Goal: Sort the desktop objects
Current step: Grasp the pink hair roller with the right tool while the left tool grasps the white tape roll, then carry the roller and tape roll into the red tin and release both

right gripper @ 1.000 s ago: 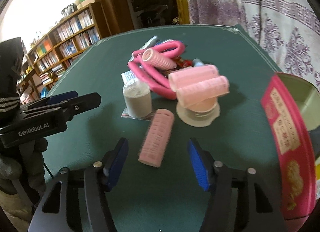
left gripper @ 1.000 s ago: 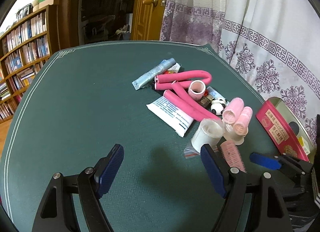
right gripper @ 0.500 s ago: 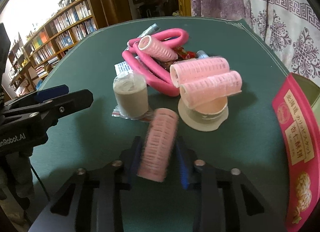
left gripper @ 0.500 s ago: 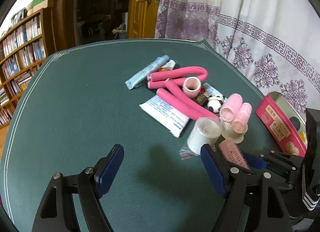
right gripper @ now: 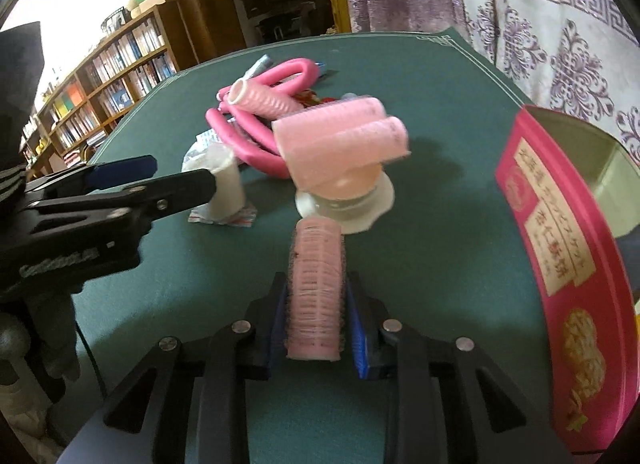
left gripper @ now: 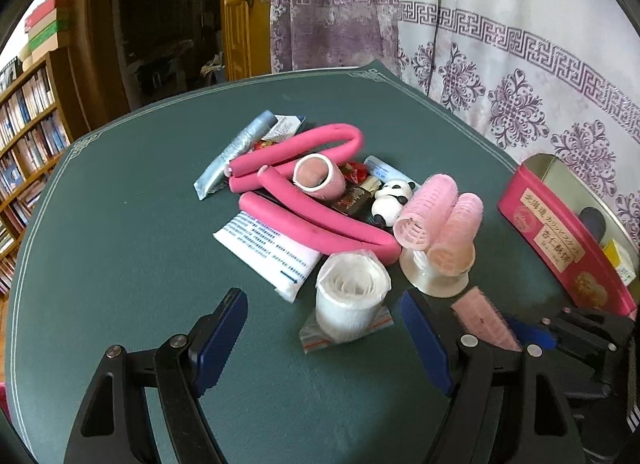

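My right gripper (right gripper: 318, 316) is shut on a pale pink hair roller (right gripper: 317, 284), held lengthwise between the blue pads; the roller also shows in the left wrist view (left gripper: 482, 320). My left gripper (left gripper: 324, 340) is open and empty above the green table, just short of a white roll in a plastic bag (left gripper: 350, 300). Beyond lie two pink rollers on a clear stand (left gripper: 438, 223), bent pink foam rods (left gripper: 312, 219), a white tube (left gripper: 268, 252) and a panda figure (left gripper: 390, 199).
An open pink tin box (right gripper: 560, 248) stands at the right, also seen in the left wrist view (left gripper: 560, 240). A curtain hangs behind the table's far right edge. Bookshelves (right gripper: 100, 79) stand off to the left. The left gripper's body (right gripper: 100, 199) shows in the right wrist view.
My right gripper closed on the pink hair roller and has lifted it slightly, turning it straight. My left gripper moved a little closer to the pile, still open.
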`<state>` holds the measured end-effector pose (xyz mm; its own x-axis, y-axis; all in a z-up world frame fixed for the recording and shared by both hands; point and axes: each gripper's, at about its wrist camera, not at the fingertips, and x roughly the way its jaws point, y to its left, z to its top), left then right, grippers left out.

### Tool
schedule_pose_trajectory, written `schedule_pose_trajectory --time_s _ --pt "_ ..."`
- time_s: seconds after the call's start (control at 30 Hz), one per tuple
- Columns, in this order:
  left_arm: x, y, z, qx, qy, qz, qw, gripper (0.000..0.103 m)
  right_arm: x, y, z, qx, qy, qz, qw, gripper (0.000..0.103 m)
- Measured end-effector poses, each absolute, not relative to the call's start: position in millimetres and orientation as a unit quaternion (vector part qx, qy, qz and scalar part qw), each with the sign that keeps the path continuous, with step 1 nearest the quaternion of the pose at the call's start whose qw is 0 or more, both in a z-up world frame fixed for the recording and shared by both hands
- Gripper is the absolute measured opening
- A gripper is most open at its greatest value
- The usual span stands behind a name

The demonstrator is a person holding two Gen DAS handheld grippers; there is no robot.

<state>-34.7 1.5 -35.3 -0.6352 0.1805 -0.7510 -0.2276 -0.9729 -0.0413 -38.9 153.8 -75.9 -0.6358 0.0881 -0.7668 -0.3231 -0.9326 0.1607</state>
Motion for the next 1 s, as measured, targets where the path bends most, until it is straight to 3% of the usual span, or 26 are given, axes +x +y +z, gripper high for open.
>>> schedule_pose_trajectory --time_s 0.47,0.5,0.63,0.7,1.0 --pt "-54 11 -52 -0.427 0.036 0.897 0.105 0.080 -33 160 -78 -0.401 0.156 0.897 0.101 0.031" --pt "-54 12 -53 -0.428 0.036 0.897 0.105 0.078 -33 160 -78 -0.400 0.158 0.897 0.100 0.031" --pt "-56 11 -56 -0.430 0.037 0.896 0.103 0.048 -33 160 -79 -0.399 0.158 0.898 0.100 0.031" --pt "-56 8 -56 -0.431 0.031 0.896 0.101 0.038 -33 160 -79 -0.399 0.156 0.898 0.100 0.031" --pt "-42 6 -46 -0.417 0.023 0.901 0.118 0.038 -33 159 -78 -0.402 0.152 0.897 0.104 0.031"
